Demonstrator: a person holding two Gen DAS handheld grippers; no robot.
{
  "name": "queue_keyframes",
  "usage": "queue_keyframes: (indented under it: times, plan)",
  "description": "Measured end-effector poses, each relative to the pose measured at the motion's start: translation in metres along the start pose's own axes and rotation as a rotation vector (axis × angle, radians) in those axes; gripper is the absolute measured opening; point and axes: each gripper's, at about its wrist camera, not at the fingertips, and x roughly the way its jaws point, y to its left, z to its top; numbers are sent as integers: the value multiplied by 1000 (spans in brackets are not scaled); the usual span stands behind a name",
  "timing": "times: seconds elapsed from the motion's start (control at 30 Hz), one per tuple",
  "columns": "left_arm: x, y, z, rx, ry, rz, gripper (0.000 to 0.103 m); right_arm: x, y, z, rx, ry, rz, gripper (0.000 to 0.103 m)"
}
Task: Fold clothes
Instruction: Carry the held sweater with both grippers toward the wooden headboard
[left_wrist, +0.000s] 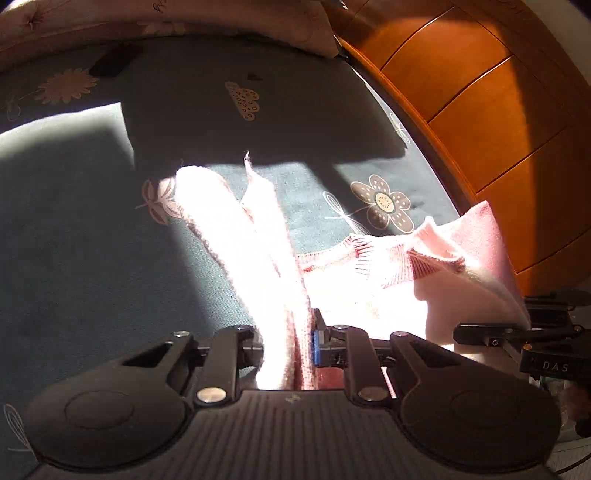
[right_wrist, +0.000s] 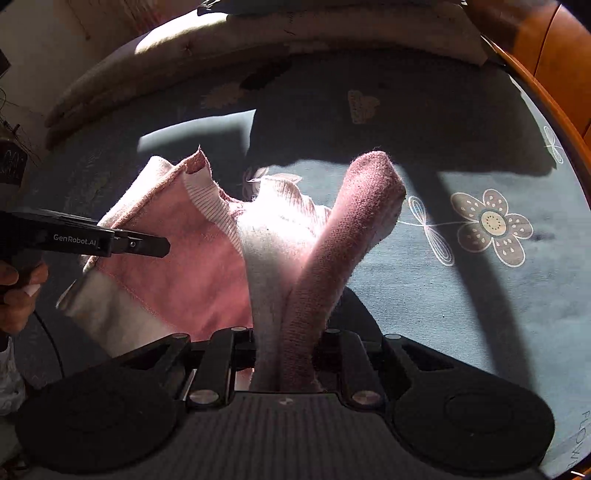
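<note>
The left gripper (left_wrist: 288, 347) is clamped narrow on a bunch of the pink sweater (left_wrist: 369, 288). The sweater hangs between the grippers above the bedspread (left_wrist: 92, 258), toward its right edge by the wooden frame (left_wrist: 498, 129). The right gripper (right_wrist: 284, 350) pinches another bunch. Judged risk: thick, loosely gathered knit could slip from either grip, dropping one side and skewing the fold.

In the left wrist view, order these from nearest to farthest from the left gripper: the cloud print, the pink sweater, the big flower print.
1. pink sweater: clamped in the left gripper.
2. big flower print: on the bedsheet, ahead to the right.
3. cloud print: farther up, in shadow.
</note>
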Motion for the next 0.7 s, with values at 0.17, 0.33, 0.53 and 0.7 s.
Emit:
queue_keyframes:
  times: [0.17,0.33,0.53,0.7]
  plan:
    - [36,-49,37,98,20,-76,17,-24,-47,-14,141,-59,-58,19]
    - [76,-102,75,196,37,-140,17,-41,-91,-31,261,-116,-106,20]
    - [119,-158,107,310,59,-186,17,-53,-134,-49,380,-166,-129,20]
    - [150,-194,125,368,79,-207,17,-56,-165,-65,468,-209,-156,20]
